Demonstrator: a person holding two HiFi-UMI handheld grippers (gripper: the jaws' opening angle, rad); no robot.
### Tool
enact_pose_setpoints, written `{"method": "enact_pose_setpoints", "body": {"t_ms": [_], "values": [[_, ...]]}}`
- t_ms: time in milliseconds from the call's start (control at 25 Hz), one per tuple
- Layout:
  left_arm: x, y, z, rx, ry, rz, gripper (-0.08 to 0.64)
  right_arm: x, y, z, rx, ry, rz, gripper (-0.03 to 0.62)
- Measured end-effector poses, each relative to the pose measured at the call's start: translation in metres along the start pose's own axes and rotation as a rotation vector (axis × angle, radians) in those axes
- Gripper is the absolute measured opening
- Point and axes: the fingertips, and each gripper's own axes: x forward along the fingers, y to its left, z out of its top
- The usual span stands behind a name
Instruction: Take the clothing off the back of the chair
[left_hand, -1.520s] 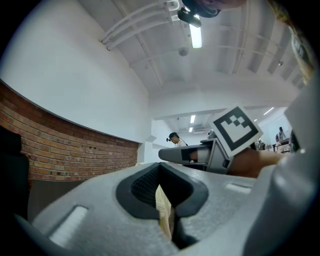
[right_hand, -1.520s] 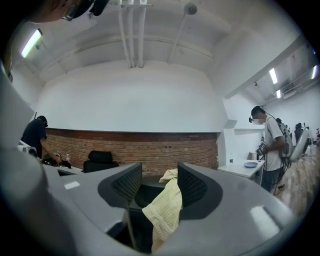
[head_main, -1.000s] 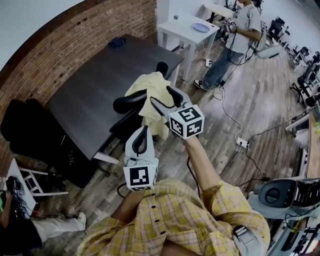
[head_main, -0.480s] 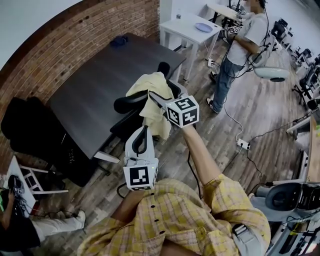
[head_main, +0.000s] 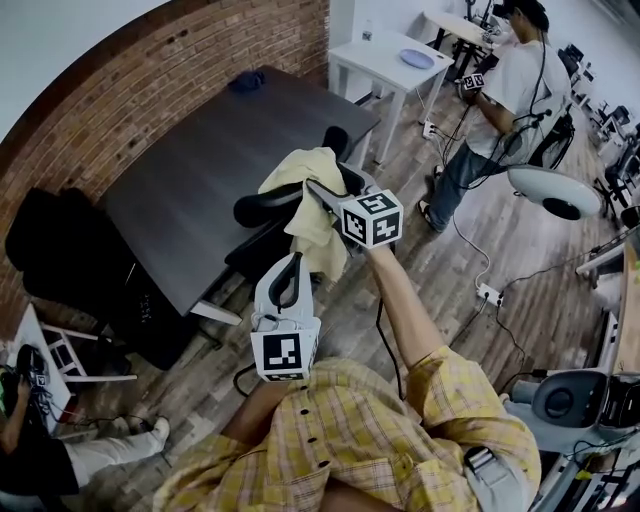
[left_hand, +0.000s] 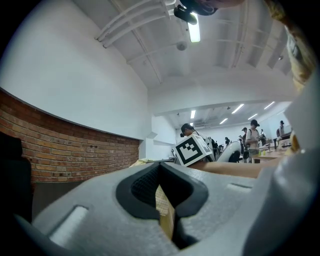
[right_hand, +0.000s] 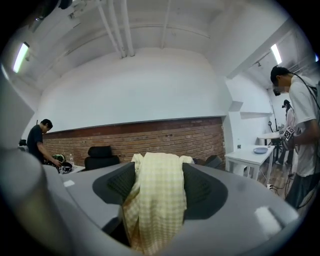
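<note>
Brick wall (head_main: 150, 90) along the far side, wood-plank floor (head_main: 480, 240), dark table (head_main: 200, 180) with a black office chair (head_main: 262, 207) drawn up to its near edge. A pale yellow checked garment (head_main: 312, 195) is draped over the top of the chair's back and hangs down the near side; it is not yet off the chair.

Right gripper (head_main: 330, 188): held out at the chair's back, pointing close to level. Jaws stand wide apart and have just been closing a little. The garment hangs in the gap between them (in the right gripper view it fills the space from pad to pad). No pinch or pucker in the cloth, so it reads as lying between open jaws, not gripped.

Left gripper (head_main: 290, 262): lower and nearer the body, just beside the garment's hanging hem. Jaw tips meet. A thin strip of yellow check shows through the slot behind the tips (caught there or merely beyond, cannot tell).

Background: white table (head_main: 385, 65) with a blue plate (head_main: 417, 58), and a person (head_main: 500, 100) standing beside it.
</note>
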Motion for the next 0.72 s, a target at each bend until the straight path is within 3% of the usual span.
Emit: {"method": "enact_pose_setpoints", "body": {"t_ms": [320,720], "values": [[0.0007,0.0075,-0.0032,0.004,0.006,0.009,0.002,0.0033,0.0025,0.0012,0.019,0.017,0.01,0.185],[-0.0031,0.0,-0.0026,0.012,-0.006,0.002,0.0,-0.0037,0.0047,-0.0006,0.002,0.01,-0.046,0.15]]}}
